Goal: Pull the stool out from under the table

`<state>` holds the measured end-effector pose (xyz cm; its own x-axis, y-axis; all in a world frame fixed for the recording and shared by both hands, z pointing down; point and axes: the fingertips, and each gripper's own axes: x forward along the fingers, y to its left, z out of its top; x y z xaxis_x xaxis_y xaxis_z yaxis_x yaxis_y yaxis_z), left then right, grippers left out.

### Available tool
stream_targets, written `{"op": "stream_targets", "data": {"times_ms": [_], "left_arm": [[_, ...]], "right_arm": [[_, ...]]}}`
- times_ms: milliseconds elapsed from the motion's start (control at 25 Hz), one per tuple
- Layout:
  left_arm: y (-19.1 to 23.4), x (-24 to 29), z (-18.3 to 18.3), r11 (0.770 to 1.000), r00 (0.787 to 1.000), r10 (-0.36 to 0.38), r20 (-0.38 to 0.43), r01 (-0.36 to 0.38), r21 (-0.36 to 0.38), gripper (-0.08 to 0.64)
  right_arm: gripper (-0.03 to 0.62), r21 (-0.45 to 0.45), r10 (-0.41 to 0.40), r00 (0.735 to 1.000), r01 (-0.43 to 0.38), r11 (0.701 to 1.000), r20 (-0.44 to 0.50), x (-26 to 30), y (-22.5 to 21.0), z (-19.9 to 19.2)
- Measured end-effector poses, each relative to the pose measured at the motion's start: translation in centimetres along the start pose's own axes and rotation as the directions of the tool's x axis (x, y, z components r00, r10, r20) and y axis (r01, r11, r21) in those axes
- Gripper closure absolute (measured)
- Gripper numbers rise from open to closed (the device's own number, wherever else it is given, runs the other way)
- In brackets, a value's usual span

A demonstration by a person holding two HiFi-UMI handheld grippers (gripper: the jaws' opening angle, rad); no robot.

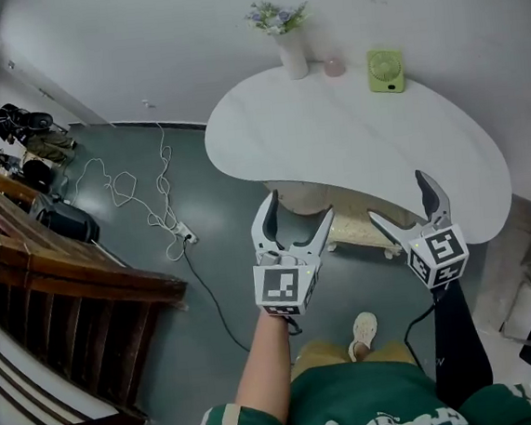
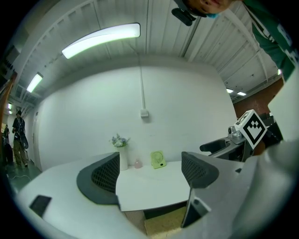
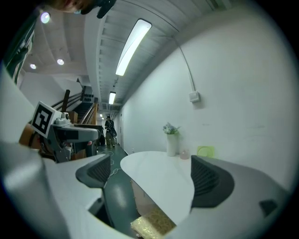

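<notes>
The white curved table (image 1: 352, 142) stands against the wall. The stool (image 1: 351, 230), with a yellowish seat, is mostly under the table's near edge. The left claw (image 1: 298, 206) and the right claw (image 1: 398, 196) are in front of this edge, both wide open, empty and apart from the stool. At the table's back a white vase (image 1: 293, 57) holds small flowers (image 1: 276, 15), near a green fan (image 1: 385, 69).

Bright overhead tube light, fisheye-warped edges
</notes>
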<state>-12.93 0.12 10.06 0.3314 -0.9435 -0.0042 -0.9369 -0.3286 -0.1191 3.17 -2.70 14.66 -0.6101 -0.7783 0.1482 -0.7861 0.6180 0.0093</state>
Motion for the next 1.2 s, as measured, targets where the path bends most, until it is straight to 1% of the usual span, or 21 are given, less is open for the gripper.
{"op": "stream_targets", "data": {"times_ms": [120, 240, 360, 440, 640, 800, 1080, 1200], "left_arm": [[0.1, 0.9, -2.6, 1.0, 0.999, -0.017, -0.038, 0.016, -0.003, 0.144], [0.1, 1.7, -5.4, 0.999, 0.996, -0.047, -0.071, 0.047, -0.002, 0.146], [0.0, 2.1, -8.7, 0.996, 0.991, -0.085, -0.102, 0.085, -0.012, 0.146], [-0.5, 2.2, -11.4, 0.992, 0.983, -0.128, -0.133, 0.126, -0.029, 0.146], [-0.7, 2.2, -17.5, 0.974, 0.956, -0.224, -0.187, 0.214, -0.073, 0.146], [-0.4, 2.2, -22.3, 0.957, 0.929, -0.29, -0.23, 0.274, -0.1, 0.147], [-0.9, 2.3, -30.9, 0.924, 0.873, -0.381, -0.303, 0.36, -0.127, 0.15], [-1.2, 2.3, -34.4, 0.912, 0.849, -0.41, -0.333, 0.387, -0.138, 0.152]], "right_arm": [[0.047, 0.028, -0.018, 1.0, 0.018, 0.999, -0.012, 0.7, -0.6, -2.2], [0.049, 0.069, -0.015, 0.999, 0.018, 0.997, -0.032, 1.5, -0.4, -4.6], [0.054, 0.087, -0.018, 0.997, 0.024, 0.996, -0.074, 2.3, 0.5, -7.9], [0.054, 0.1, -0.03, 0.993, 0.042, 0.994, -0.118, 2.3, 1.4, -10.6], [0.057, 0.114, -0.046, 0.972, 0.074, 0.991, -0.229, 2.7, 3.9, -16.5], [0.061, 0.131, -0.078, 0.951, 0.122, 0.984, -0.3, 3.1, 5.2, -21.1], [0.066, 0.128, -0.145, 0.907, 0.21, 0.969, -0.395, 3.2, 5.1, -28.9], [0.077, 0.114, -0.162, 0.886, 0.233, 0.966, -0.434, 3.0, 4.9, -31.9]]}}
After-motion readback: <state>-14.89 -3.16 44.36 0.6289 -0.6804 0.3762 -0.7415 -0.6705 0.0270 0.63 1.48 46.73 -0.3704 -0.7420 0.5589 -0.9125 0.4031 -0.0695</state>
